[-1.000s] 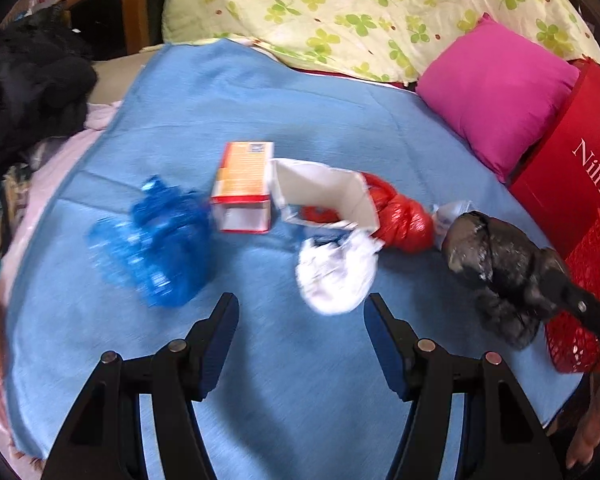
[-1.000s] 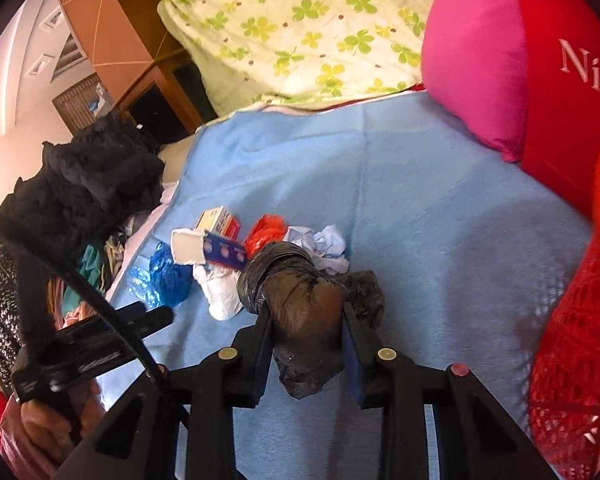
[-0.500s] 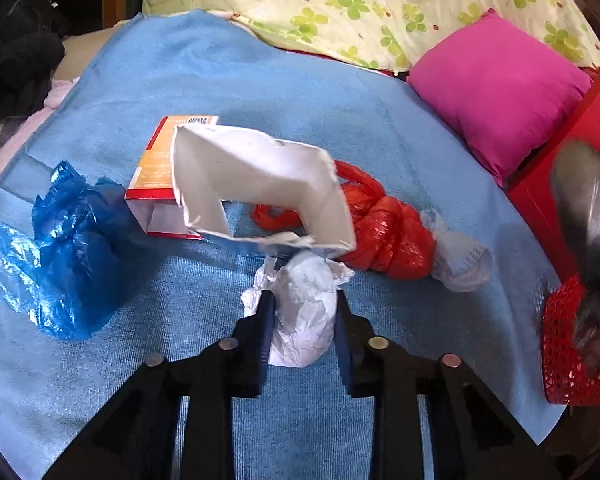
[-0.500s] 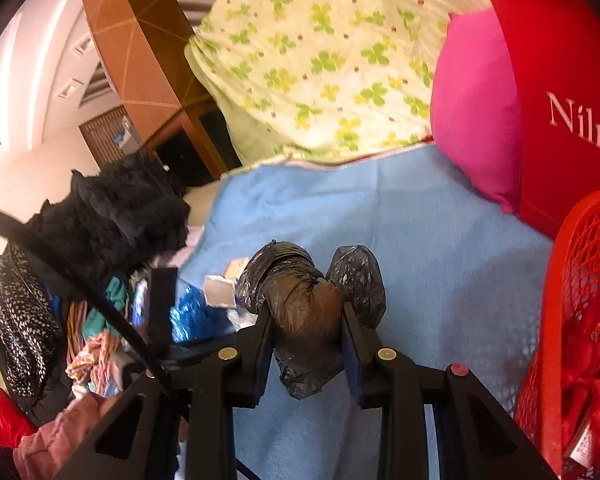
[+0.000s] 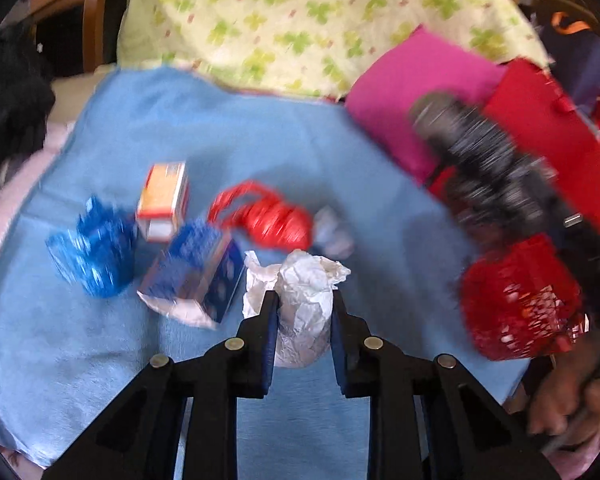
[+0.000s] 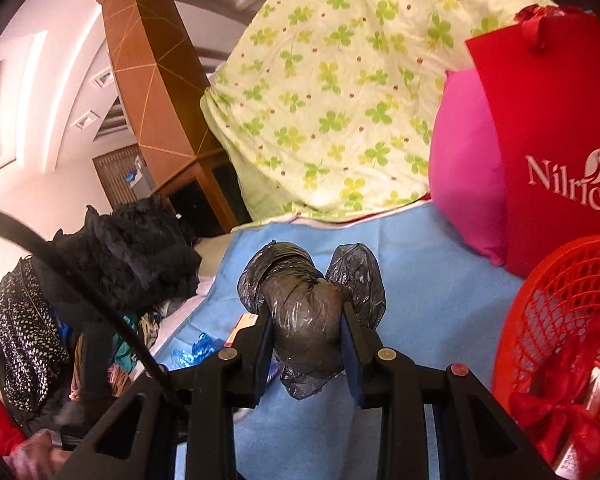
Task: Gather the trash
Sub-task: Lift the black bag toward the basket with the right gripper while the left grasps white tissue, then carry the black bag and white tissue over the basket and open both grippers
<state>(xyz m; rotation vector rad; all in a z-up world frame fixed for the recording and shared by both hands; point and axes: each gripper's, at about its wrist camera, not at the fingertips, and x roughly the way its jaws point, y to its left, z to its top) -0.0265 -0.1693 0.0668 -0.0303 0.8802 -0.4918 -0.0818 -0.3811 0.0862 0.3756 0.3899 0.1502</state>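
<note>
Left gripper (image 5: pixel 303 312) clamped on white paper wad (image 5: pixel 300 300); right gripper (image 6: pixel 307 340) on black bag (image 6: pixel 304 312). Both should be carried over red basket (image 6: pixel 548 300) before release.

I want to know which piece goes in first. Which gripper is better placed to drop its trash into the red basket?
Probably the right gripper. It holds the black bag beside the red basket. The left gripper holds the white paper wad farther away.

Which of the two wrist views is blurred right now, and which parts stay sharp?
Left wrist view: motion-smeared, worst on the black plastic bag bundle and red mesh basket; the crumpled white paper stays fairly crisp. Right wrist view: sharp throughout, fisheye-bent at the edges.
</note>
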